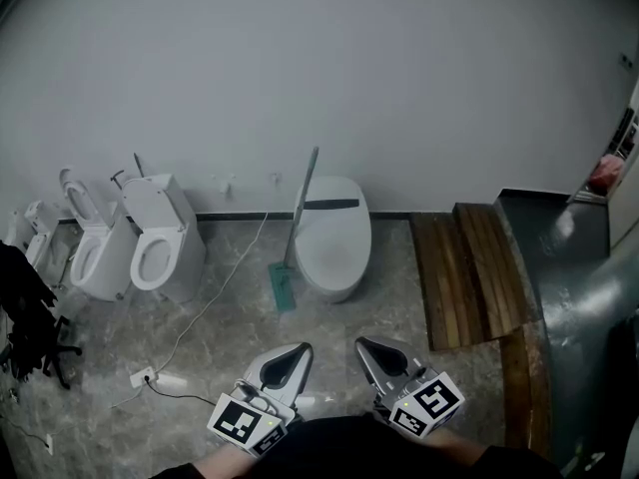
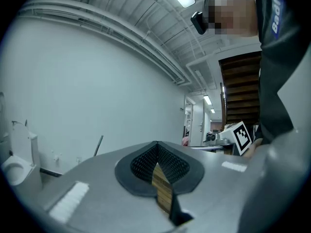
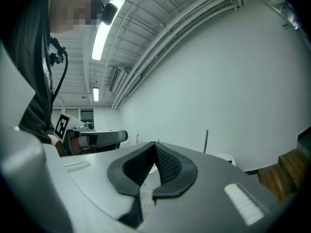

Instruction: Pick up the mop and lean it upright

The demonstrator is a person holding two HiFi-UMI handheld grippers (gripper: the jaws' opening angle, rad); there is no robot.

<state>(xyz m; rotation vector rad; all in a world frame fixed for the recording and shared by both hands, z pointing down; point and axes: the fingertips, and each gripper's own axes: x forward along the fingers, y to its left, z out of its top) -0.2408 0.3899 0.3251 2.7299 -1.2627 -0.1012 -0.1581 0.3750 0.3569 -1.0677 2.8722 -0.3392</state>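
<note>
Mop (image 1: 303, 200) first, from the head view: it stands well ahead of both grippers, flat head on the floor and handle slanting up beside a closed white toilet (image 1: 334, 238). I cannot tell whether the handle rests on the toilet or on the wall behind it. The left gripper (image 1: 300, 350) and right gripper (image 1: 363, 345) hang low and near me, side by side and pointing level towards it. A cable (image 1: 215, 292) runs across the floor ahead and to the left of the left gripper.

In the left gripper view, the left gripper (image 2: 156, 143) has its jaws pressed together with nothing between them. The mop handle (image 2: 98, 145) shows far off, left of the tips.

In the right gripper view, the right gripper (image 3: 154, 143) is likewise closed and empty, and the mop (image 3: 206, 141) rises far ahead, right of its tips.

My worry is the lean: a nudge from closed jaws could slide the handle off its rest and drop it. I would open the jaws before closing in, and I'd mind the cable underfoot.
</note>
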